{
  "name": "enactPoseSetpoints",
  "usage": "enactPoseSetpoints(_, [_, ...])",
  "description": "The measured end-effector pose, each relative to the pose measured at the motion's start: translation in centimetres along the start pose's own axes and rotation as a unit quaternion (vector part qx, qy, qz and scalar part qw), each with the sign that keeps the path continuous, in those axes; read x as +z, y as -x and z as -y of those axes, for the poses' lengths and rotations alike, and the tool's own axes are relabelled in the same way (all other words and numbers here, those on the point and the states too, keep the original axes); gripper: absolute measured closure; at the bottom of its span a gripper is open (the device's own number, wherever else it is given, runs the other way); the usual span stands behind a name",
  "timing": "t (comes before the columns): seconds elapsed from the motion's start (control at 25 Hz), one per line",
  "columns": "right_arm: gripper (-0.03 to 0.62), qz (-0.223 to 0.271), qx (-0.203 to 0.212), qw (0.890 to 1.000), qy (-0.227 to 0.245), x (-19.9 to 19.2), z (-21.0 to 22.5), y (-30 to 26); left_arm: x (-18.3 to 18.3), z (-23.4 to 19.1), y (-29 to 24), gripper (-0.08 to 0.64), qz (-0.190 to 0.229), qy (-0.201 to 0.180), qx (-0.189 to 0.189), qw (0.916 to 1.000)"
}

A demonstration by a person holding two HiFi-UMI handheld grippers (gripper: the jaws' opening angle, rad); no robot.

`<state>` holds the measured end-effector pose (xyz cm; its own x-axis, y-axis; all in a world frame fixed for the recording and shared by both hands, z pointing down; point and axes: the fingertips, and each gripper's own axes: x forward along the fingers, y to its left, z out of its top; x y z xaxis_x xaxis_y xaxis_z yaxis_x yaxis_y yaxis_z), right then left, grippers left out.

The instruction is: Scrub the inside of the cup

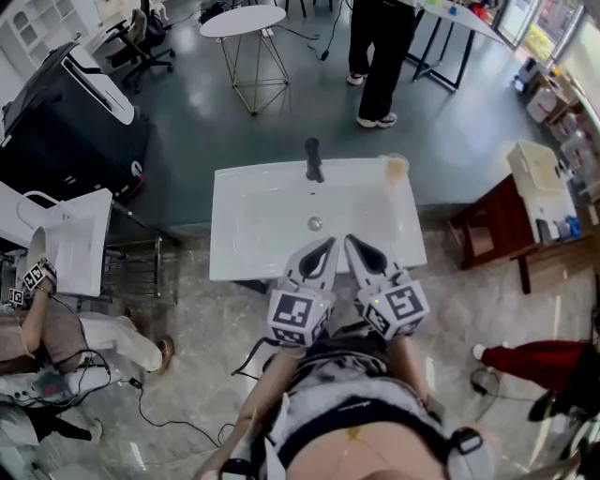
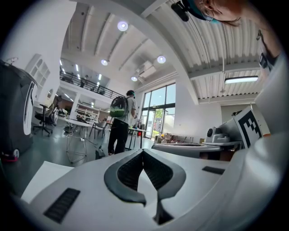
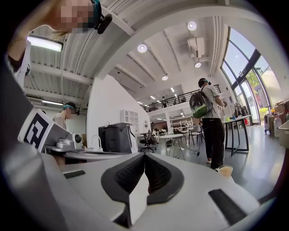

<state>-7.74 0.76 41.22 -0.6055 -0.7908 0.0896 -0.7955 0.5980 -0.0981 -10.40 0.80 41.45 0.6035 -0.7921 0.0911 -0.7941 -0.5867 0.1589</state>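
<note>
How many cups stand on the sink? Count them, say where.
1. The clear plastic cup holding brownish liquid stands on the far right corner of the white rectangular sink; no other shows.

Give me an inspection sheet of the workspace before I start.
Surface: white sink, black faucet at the far rim.
Job's things: cup upright on the sink's far right corner; no scrubber seen.
Clutter: nothing seen.
Grippers: left gripper and right gripper over the near rim, fingers shut, empty.
Cables: loose cable on the floor at left.
Surroundings: standing person and round table beyond the sink.
</note>
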Motion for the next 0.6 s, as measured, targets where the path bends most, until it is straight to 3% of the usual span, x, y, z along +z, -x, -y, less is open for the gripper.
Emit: enactPoseSetpoints(0.6, [0.589, -0.010, 0.021, 1.000, -0.016, -0.9, 0.5, -3.0, -0.4, -3.1, -0.4, 0.558, -0.008, 0.009, 0.042, 0.9990])
